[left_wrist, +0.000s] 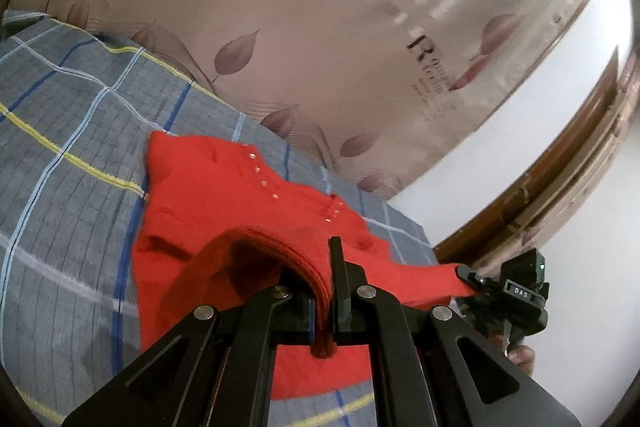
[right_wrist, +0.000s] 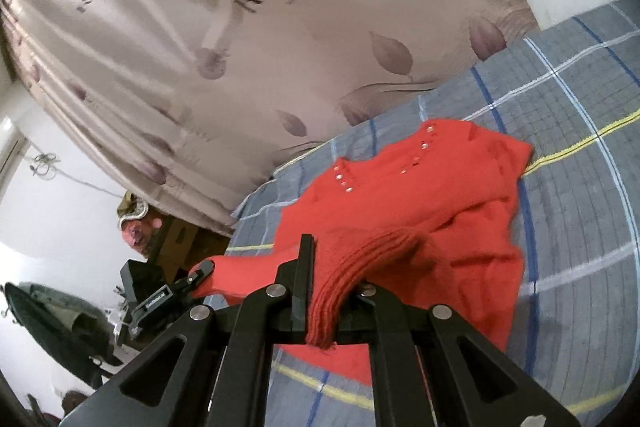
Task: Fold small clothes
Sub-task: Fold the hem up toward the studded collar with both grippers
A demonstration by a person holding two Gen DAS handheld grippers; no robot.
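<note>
A red knit sweater with small shiny studs near the neckline lies partly on a grey plaid bed sheet. Its near edge is lifted and stretched between both grippers. My left gripper is shut on a ribbed hem of the sweater, which folds over one finger and hides it. In the right wrist view the sweater spreads over the sheet, and my right gripper is shut on another ribbed hem. Each gripper shows in the other's view, the right gripper and the left gripper both pinching the red fabric.
A shiny beige curtain with a leaf print hangs behind the bed. A wooden door frame and white wall stand to the right. A cardboard box and a dark object sit beyond the bed's left side.
</note>
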